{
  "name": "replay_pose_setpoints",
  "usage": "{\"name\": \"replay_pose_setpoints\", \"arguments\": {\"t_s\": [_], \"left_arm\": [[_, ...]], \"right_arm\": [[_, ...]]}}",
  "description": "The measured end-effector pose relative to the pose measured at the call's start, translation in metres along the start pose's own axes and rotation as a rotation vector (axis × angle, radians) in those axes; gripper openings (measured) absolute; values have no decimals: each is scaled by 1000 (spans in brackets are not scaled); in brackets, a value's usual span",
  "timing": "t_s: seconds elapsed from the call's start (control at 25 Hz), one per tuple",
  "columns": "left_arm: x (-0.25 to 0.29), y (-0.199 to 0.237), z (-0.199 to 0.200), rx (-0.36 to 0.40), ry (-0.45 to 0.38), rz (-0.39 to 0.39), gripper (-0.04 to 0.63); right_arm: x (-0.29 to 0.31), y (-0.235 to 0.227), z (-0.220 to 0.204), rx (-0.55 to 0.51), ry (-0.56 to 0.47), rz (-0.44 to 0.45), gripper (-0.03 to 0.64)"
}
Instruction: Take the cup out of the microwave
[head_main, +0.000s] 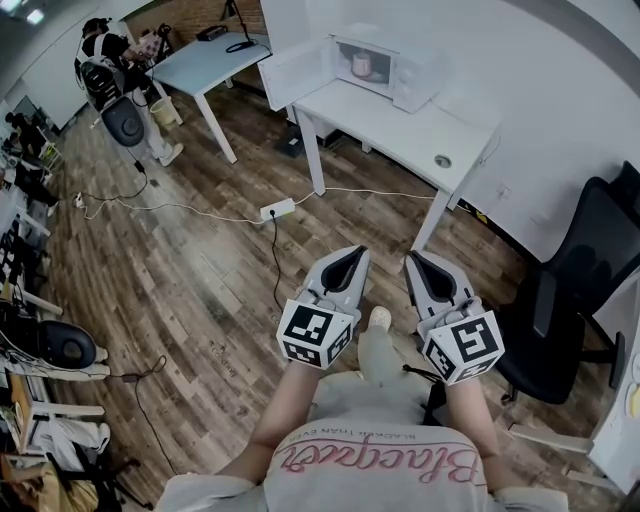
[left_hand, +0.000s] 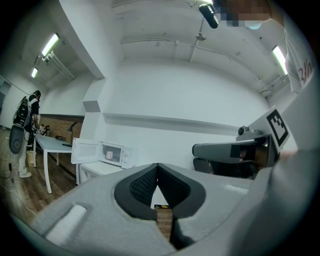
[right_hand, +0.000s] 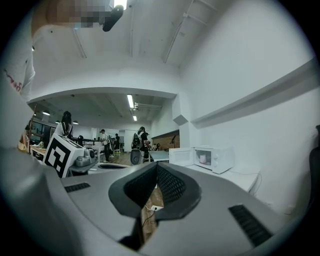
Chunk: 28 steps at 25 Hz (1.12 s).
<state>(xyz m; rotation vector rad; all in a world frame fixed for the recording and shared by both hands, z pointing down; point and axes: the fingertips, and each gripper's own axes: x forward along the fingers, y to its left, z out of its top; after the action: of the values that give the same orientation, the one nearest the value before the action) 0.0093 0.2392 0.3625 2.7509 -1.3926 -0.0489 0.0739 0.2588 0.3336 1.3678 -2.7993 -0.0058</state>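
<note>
On the white table (head_main: 400, 125), seen from the head view, the microwave (head_main: 385, 68) stands door open, the cup (head_main: 361, 66) inside; wood floor (head_main: 200, 270) and a power strip (head_main: 277, 209) lie before it. Left gripper view: the left gripper (left_hand: 158, 165) is closed, empty. Right gripper view: the right gripper (right_hand: 157, 164) is likewise closed, empty.

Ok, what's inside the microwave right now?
One pink cup stands inside the microwave, whose door hangs open. The space behind the cup is covered, and too far off to make out.
</note>
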Motion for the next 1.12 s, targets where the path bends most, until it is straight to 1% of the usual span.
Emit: {"name": "replay_pose_setpoints", "arguments": {"t_s": [0.2,0.4,0.6,0.72,1.12], "left_arm": [[11,8,-4,-5,8,9,3],[24,22,0,1,7,17,3],[40,44,-5,-8,7,53,3],[49,56,-1,-8,1,65,3],[99,87,-1,-4,26,70,3]], "right_arm": [[12,-10,-3,17,3,2,12],[32,-18,2,11,-12,26,12],[50,-32,-1,3,-9,42,12],[62,-39,2,-2,-14,49,12],[113,-72,1,13,-3,81,12]]}}
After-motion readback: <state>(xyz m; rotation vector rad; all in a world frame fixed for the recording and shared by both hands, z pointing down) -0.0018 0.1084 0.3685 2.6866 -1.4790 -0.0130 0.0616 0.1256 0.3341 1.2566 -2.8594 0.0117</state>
